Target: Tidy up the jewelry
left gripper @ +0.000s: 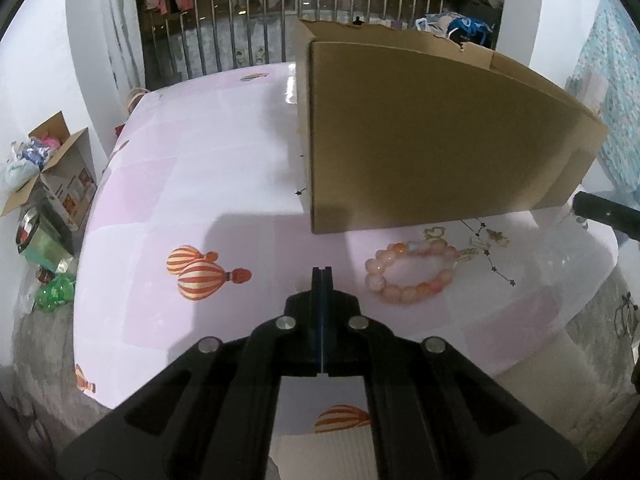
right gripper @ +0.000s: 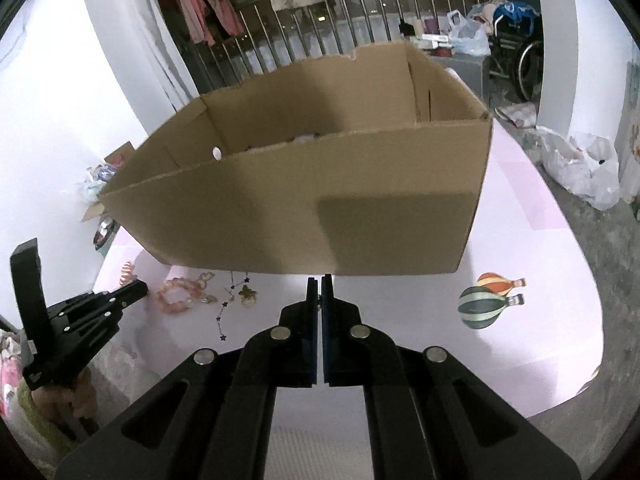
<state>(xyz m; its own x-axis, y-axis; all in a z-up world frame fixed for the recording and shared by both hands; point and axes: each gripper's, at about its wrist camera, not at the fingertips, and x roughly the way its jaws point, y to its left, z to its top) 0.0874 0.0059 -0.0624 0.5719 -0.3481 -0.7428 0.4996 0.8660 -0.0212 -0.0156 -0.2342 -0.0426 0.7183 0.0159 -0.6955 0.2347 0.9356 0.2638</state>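
A pink bead bracelet (left gripper: 410, 272) lies on the pink tablecloth just in front of an open cardboard box (left gripper: 432, 136). Beside it lie a black star chain (left gripper: 496, 258), a gold clasp (left gripper: 435, 233) and small gold charms (left gripper: 498, 237). My left gripper (left gripper: 322, 274) is shut and empty, hovering left of the bracelet. My right gripper (right gripper: 319, 284) is shut, with something thin showing between its tips, held in front of the box (right gripper: 320, 192). The right wrist view also shows the bracelet (right gripper: 178, 294), the star chain (right gripper: 226, 308) and the left gripper (right gripper: 136, 290).
The table (left gripper: 192, 168) has hot-air balloon prints (left gripper: 200, 272). Boxes and bags stand on the floor at the left (left gripper: 48, 172). White plastic bags (right gripper: 580, 164) sit at the right. A metal railing with hanging clothes is behind.
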